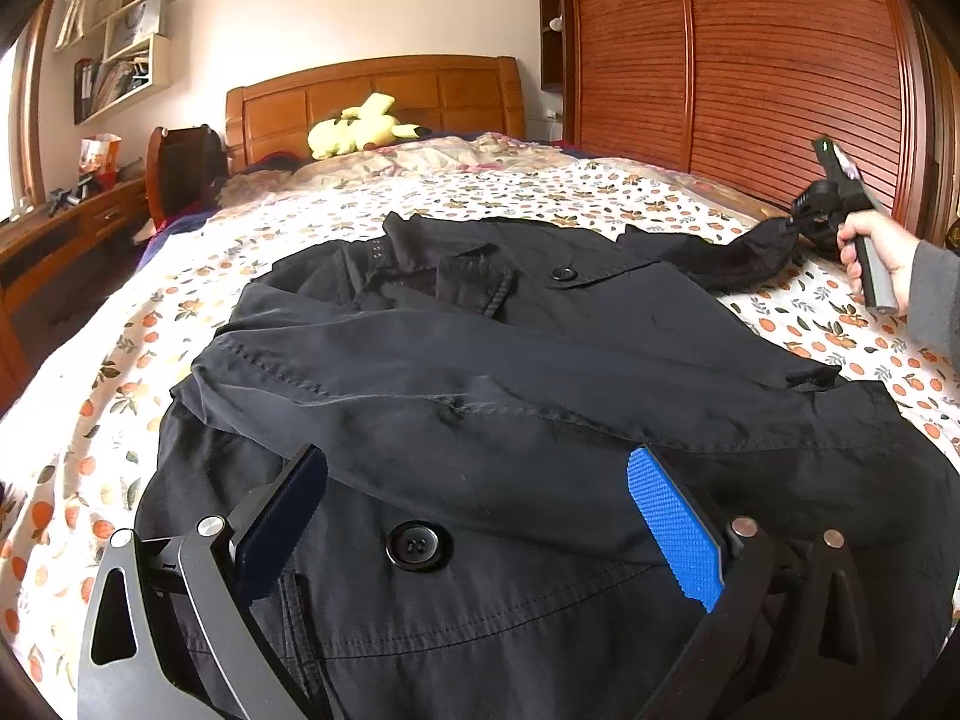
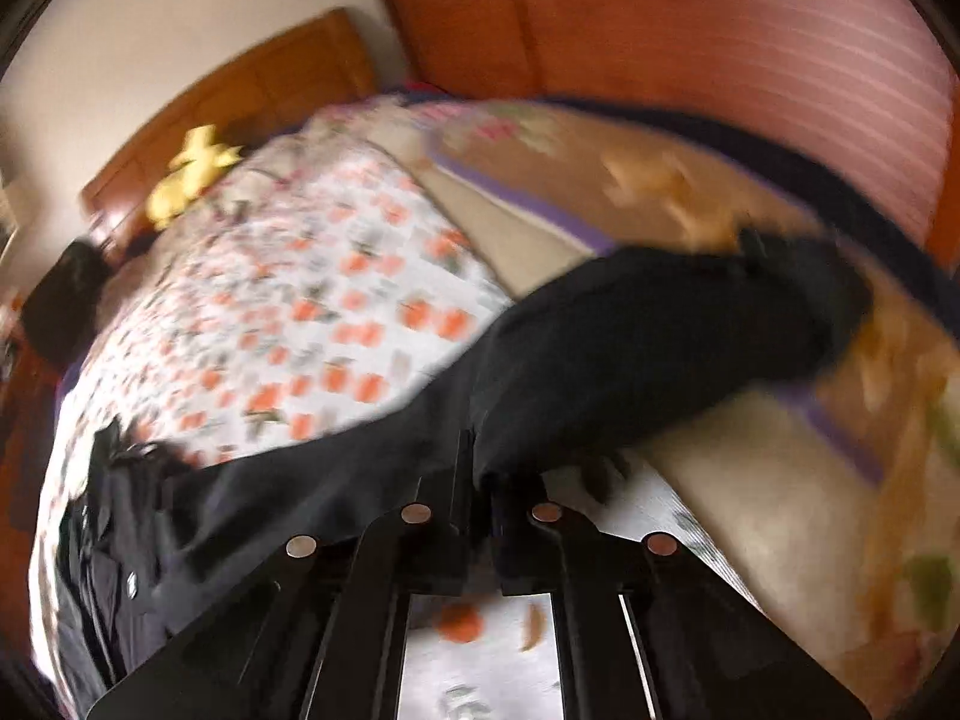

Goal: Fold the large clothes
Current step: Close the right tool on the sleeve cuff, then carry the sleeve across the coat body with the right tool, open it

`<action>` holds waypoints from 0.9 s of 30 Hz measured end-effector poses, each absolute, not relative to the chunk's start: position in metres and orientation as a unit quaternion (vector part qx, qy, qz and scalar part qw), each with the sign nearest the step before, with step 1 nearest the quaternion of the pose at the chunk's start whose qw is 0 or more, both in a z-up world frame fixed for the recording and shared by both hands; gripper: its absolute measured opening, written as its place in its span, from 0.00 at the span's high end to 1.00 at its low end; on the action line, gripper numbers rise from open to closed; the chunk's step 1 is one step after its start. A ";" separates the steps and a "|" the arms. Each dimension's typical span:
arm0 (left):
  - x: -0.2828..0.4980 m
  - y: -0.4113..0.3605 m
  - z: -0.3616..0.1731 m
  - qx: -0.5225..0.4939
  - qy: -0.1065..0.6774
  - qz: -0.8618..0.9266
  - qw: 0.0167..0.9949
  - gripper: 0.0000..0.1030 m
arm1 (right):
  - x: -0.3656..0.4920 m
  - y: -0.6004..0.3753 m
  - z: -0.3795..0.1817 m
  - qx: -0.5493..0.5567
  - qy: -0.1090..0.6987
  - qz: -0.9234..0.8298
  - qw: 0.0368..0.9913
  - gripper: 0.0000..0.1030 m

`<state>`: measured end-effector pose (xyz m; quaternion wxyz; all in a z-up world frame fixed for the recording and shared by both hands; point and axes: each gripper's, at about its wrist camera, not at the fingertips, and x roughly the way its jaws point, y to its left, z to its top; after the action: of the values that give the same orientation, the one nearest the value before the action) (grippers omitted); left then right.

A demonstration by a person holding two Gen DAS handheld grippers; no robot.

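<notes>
A large black coat (image 1: pixel 480 360) lies spread on the bed, front up, with one sleeve (image 1: pixel 420 372) folded across its body. My left gripper (image 1: pixel 474 468) hovers open over the coat's lower front, near a big black button (image 1: pixel 418 545), with nothing between its blue pads (image 1: pixel 672 522). The other sleeve (image 1: pixel 744 252) stretches out to the right. There a person's hand holds my right gripper (image 1: pixel 801 219), shut on the sleeve's end. In the blurred right wrist view, the right gripper (image 2: pixel 480 456) pinches the black sleeve (image 2: pixel 660 324) above the sheet.
The bed's orange-print sheet (image 1: pixel 180 300) surrounds the coat. A yellow plush toy (image 1: pixel 354 126) lies by the wooden headboard (image 1: pixel 372 90). A slatted wooden wardrobe (image 1: pixel 750 60) stands along the right side. A desk (image 1: pixel 60 222) and a chair (image 1: pixel 180 168) stand at the left.
</notes>
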<state>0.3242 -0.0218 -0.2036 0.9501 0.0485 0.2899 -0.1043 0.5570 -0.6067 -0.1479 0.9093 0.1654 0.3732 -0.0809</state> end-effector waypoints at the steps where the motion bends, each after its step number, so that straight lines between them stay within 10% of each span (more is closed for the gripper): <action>1: 0.324 -0.021 -0.203 0.047 0.288 -0.104 0.951 0.02 | 0.554 -0.599 -0.138 0.157 0.365 -0.073 0.915 0.97; 13: 0.311 0.000 -0.187 0.010 0.273 -0.108 0.956 0.02 | 0.499 -0.439 -0.035 0.057 0.310 0.105 0.943 0.97; 27: 0.279 0.037 -0.165 -0.003 0.250 -0.100 0.963 0.02 | 0.454 -0.317 -0.079 0.014 0.363 0.189 0.912 0.97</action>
<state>0.2788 0.0367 -0.1645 0.9631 -0.0033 0.2498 -0.0999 0.4539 -0.3171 -0.0792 0.9125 0.0136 0.3626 0.1891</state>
